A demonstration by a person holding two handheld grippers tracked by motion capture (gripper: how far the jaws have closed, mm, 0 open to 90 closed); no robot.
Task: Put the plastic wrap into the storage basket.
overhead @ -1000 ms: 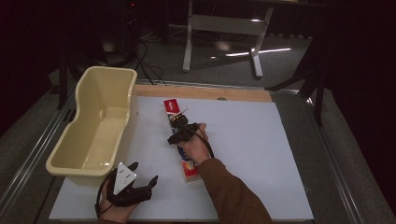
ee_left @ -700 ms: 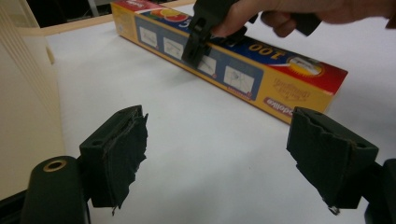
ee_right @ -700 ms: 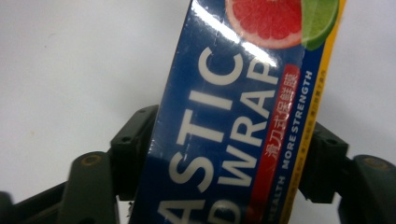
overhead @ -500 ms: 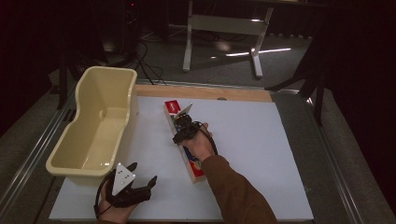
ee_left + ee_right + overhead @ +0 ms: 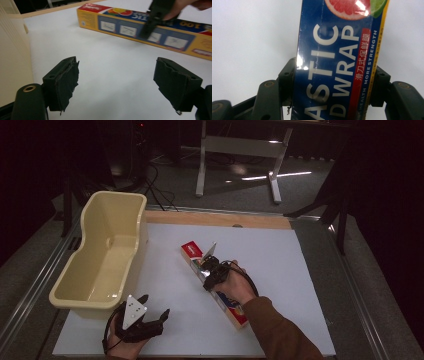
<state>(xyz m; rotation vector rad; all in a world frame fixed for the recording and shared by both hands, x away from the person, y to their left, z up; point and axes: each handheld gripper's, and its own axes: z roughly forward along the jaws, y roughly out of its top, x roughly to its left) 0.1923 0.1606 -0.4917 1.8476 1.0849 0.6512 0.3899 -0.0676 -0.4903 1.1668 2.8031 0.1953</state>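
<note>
The long blue and yellow cardboard plastic wrap box (image 5: 215,283) lies flat on the white table top (image 5: 300,270). The right gripper (image 5: 210,272) sits over the box, one jaw on each side. The left gripper (image 5: 142,325) is near the front edge, well apart from the box. The cream plastic tub (image 5: 100,265) stands just behind it.

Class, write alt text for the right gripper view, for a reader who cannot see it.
A long blue plastic wrap box, printed with large white letters and a grapefruit picture, lies on a white table between the two black jaws of the right gripper, which stand against its two long sides.
</note>
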